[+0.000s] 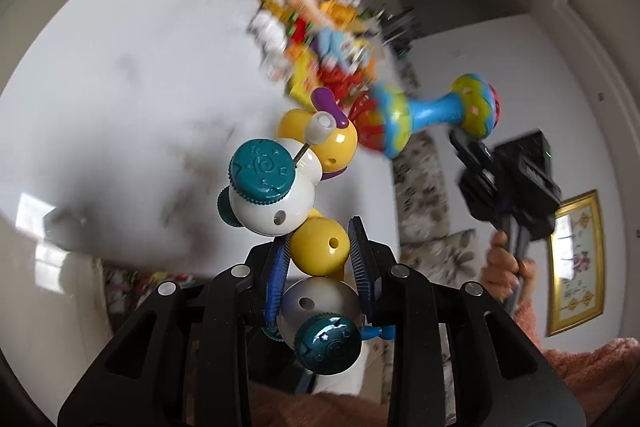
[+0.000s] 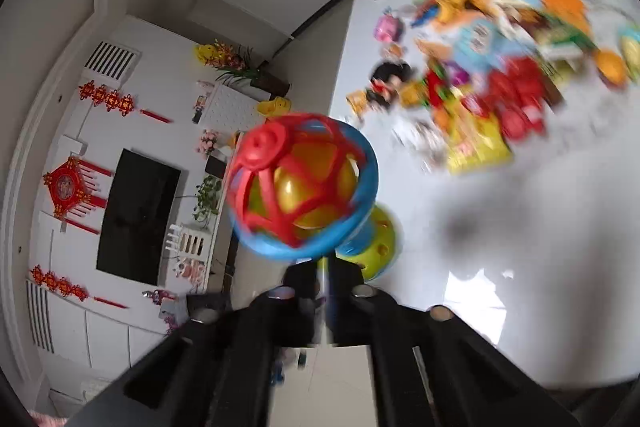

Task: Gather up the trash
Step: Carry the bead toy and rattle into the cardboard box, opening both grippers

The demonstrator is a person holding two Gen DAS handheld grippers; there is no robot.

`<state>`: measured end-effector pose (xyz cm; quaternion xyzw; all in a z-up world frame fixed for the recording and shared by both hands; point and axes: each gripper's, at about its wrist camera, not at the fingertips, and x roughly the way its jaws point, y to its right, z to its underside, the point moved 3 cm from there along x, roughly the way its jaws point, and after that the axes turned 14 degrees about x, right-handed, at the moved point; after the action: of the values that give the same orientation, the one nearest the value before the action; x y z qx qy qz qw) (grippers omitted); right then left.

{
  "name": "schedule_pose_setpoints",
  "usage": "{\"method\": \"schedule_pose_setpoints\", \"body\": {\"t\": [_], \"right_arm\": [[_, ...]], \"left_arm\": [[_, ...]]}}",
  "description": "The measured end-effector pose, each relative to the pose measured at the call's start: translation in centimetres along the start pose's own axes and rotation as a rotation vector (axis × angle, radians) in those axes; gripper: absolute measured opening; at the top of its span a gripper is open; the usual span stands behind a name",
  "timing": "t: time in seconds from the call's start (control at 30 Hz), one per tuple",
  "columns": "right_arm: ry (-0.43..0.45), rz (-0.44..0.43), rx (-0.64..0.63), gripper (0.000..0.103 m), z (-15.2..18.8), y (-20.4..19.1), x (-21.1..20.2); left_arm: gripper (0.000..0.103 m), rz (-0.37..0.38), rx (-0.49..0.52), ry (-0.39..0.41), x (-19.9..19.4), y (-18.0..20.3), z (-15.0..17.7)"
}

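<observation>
Carry step, both loads lifted off the white tabletop point(image 1: 100, 75). Left gripper point(image 1: 320, 247) clamps the yellow ball of a yellow-and-white beaded plastic toy with teal caps point(image 1: 272, 187). Right gripper point(image 2: 329, 287) pinches a blue, green and red plastic rattle point(image 2: 300, 187). Blurred wrapper-and-toy pile point(image 2: 500, 67) lies beyond. Next: find a bin, not in view.

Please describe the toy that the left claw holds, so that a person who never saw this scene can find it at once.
Start from the white table with its heap of colourful clutter. In front of it, the left claw is shut on a chain of balls, pads pressing a yellow one. Unlike the blue rattle in the right claw, it alternates white and yellow balls with dark teal knobs.
</observation>
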<state>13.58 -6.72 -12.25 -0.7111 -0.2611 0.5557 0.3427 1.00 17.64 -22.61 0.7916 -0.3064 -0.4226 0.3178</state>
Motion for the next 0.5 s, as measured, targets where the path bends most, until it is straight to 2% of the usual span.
{"method": "schedule_pose_setpoints", "body": {"t": [0.03,0.07,0.1,0.13,0.2,0.27,0.33,0.37,0.4,0.47,0.5], "right_arm": [[0.017,0.047,0.001,0.003,0.3,1.3,-0.1],[0.027,0.082,0.034,0.010,0.4,2.9,0.1],[0.012,0.098,0.078,0.033,0.4,4.7,0.9],[-0.020,0.122,0.114,0.036,0.5,6.9,2.3],[-0.017,0.208,0.143,0.031,0.7,10.7,4.7],[0.000,0.281,0.148,0.032,1.0,12.9,5.8],[0.014,0.240,0.172,0.035,0.9,13.6,5.9],[0.048,0.241,0.166,0.046,0.3,13.4,5.5],[0.082,0.235,0.162,0.062,-0.6,12.9,5.0],[0.147,0.231,0.162,0.077,-2.8,11.8,3.9],[0.157,0.243,0.165,0.076,-4.1,11.4,3.9]], "left_arm": [[0.029,-0.031,0.009,-0.022,0.9,0.1,0.4],[0.029,-0.044,0.007,-0.039,1.7,0.0,0.7],[0.029,-0.065,0.010,-0.061,3.4,0.1,0.9],[0.029,-0.088,0.012,-0.077,4.8,0.1,1.0],[0.029,-0.098,0.043,-0.098,6.9,1.0,1.3],[0.029,-0.098,0.058,-0.098,8.1,1.9,1.3],[0.029,-0.093,0.058,-0.087,7.9,2.4,1.2],[0.029,-0.093,0.058,-0.084,7.2,2.9,1.7],[0.029,-0.093,0.060,-0.076,6.7,3.2,1.7],[0.029,-0.103,0.070,-0.060,6.2,3.5,1.4],[0.029,-0.101,0.070,-0.054,5.8,3.8,1.5]]}}
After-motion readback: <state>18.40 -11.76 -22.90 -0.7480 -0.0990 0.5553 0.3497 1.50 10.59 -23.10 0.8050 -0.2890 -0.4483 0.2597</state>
